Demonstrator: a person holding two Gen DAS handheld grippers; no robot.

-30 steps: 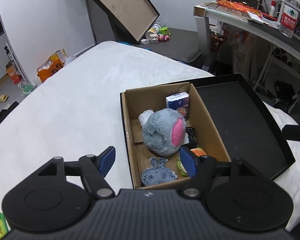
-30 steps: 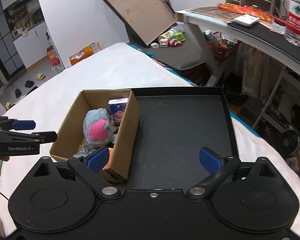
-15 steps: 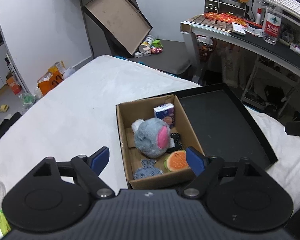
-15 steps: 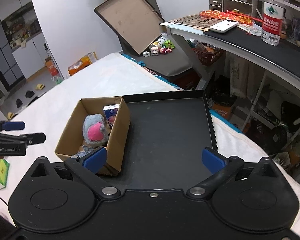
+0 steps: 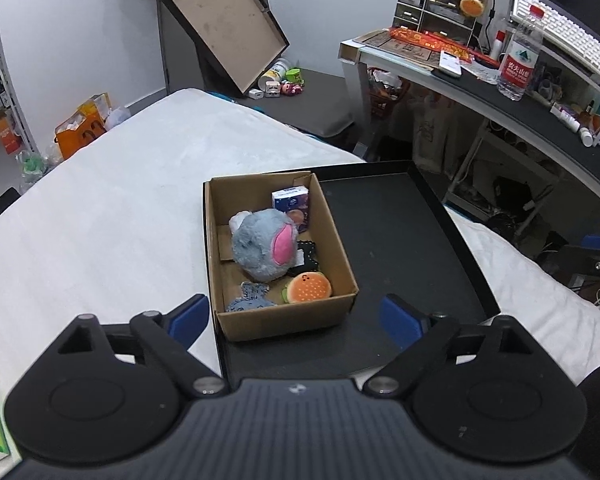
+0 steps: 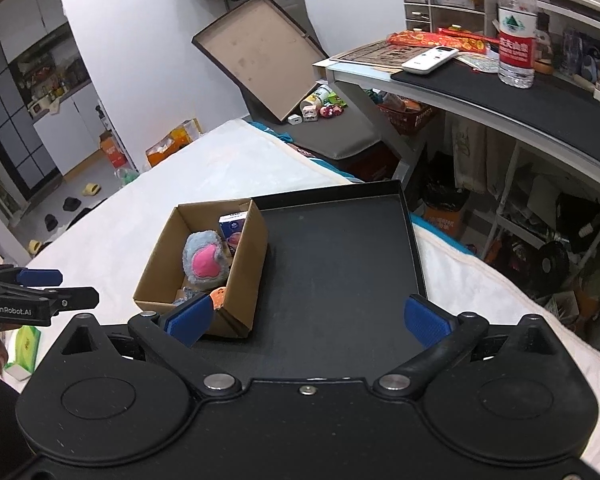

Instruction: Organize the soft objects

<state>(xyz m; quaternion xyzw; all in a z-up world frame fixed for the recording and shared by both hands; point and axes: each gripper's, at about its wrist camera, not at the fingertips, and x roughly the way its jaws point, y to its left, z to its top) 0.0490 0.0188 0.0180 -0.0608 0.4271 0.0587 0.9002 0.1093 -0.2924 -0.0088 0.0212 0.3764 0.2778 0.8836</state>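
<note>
Both my grippers, left (image 5: 296,316) and right (image 6: 308,316), gape empty (left's jaws just widened) above the cardboard box (image 5: 284,322) holding the toys; next, find another soft thing

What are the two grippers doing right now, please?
Left gripper: open, holding nothing, jaws just been opening.
Right gripper: open, holding nothing.

Brown corrugated cardboard box (image 5: 342,312) sits in a shallow matte black rectangular tray (image 5: 400,240), on a white fuzzy bed cover (image 5: 100,208). In box: round grey plush w/ pink patch (image 5: 262,248), orange burger-shaped plush w/ green edge & dark dots (image 5: 307,287), small blue-grey knitted piece (image 5: 249,297), purple-and-white tissue pack (image 5: 292,204). Both tongs black w/ blue pads: left tongs (image 5: 296,316), right tongs (image 6: 308,316).
</note>
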